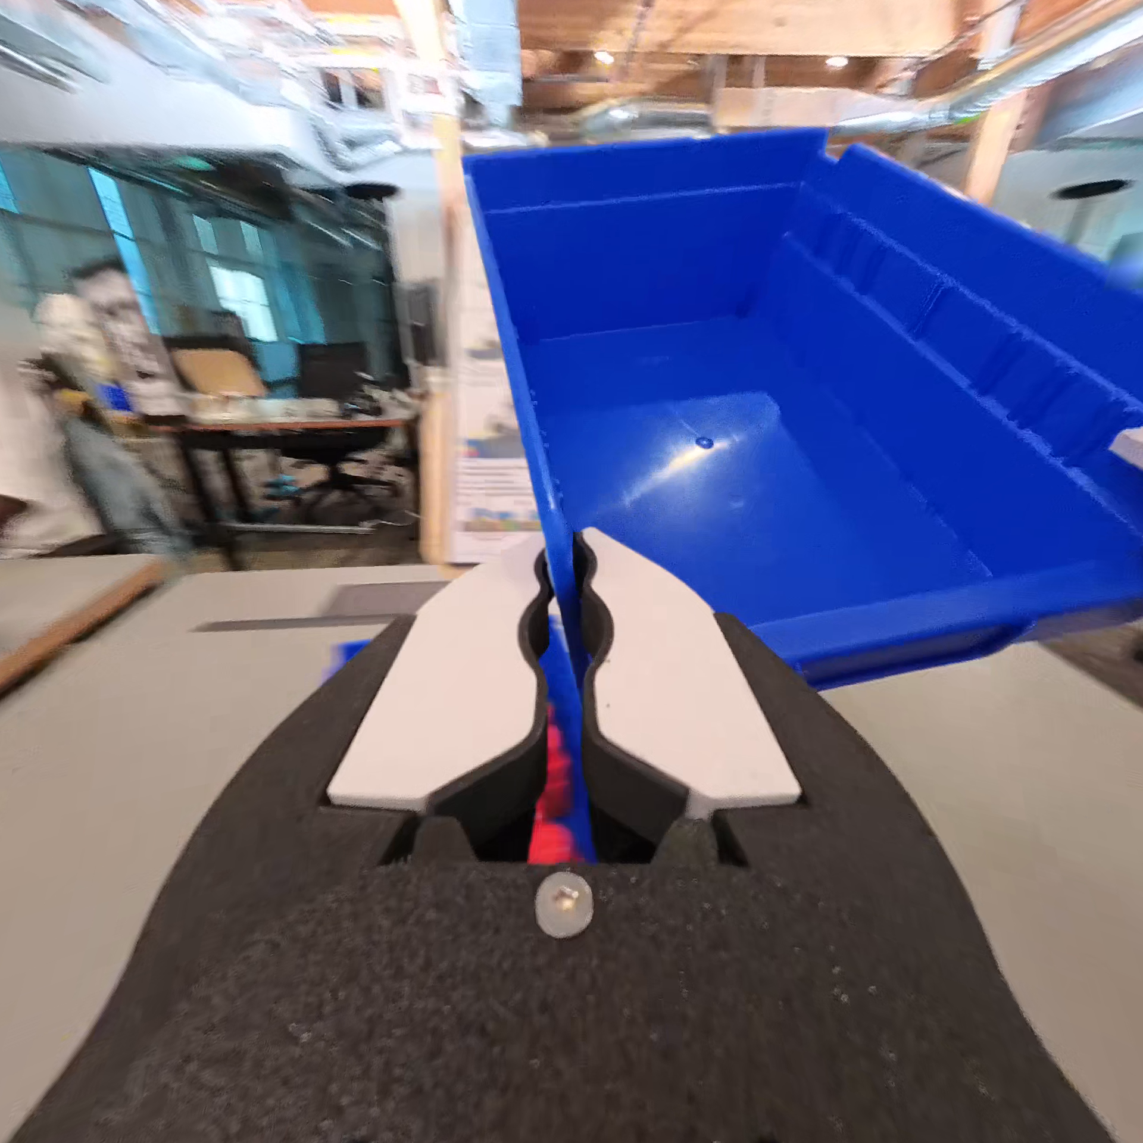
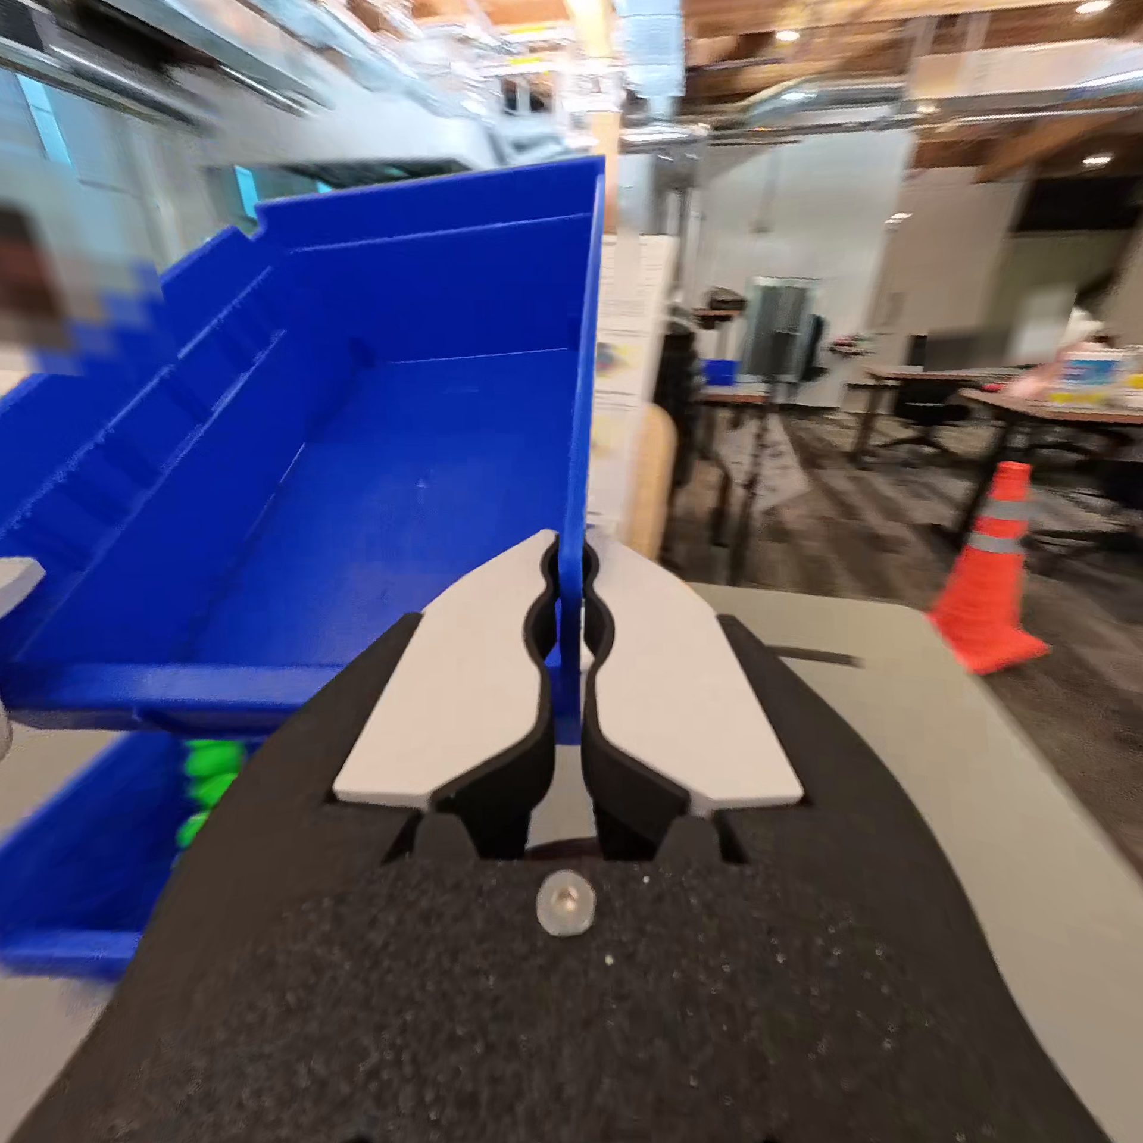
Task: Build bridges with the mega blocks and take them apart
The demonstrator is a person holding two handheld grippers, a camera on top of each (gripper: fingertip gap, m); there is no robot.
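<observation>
Left claw (image 1: 564,556) clamped on blue bin (image 1: 773,433) left wall; right claw (image 2: 572,556) clamped on right wall. Bin lifted off grey worktop (image 1: 124,773), tilted, inside bare. Green mega blocks (image 2: 207,779) below bin, beside second blue bin (image 2: 74,866). Orange cone (image 2: 989,575) far right on floor.

The room is a large workshop with wooden ceiling beams (image 1: 742,25) and small ceiling lights (image 2: 787,34). Tall windows (image 1: 241,297) stand at the left, blurred. Dark desks (image 2: 1051,414) and an orange cone (image 2: 989,575) stand on what seems a grey floor (image 2: 835,526).
</observation>
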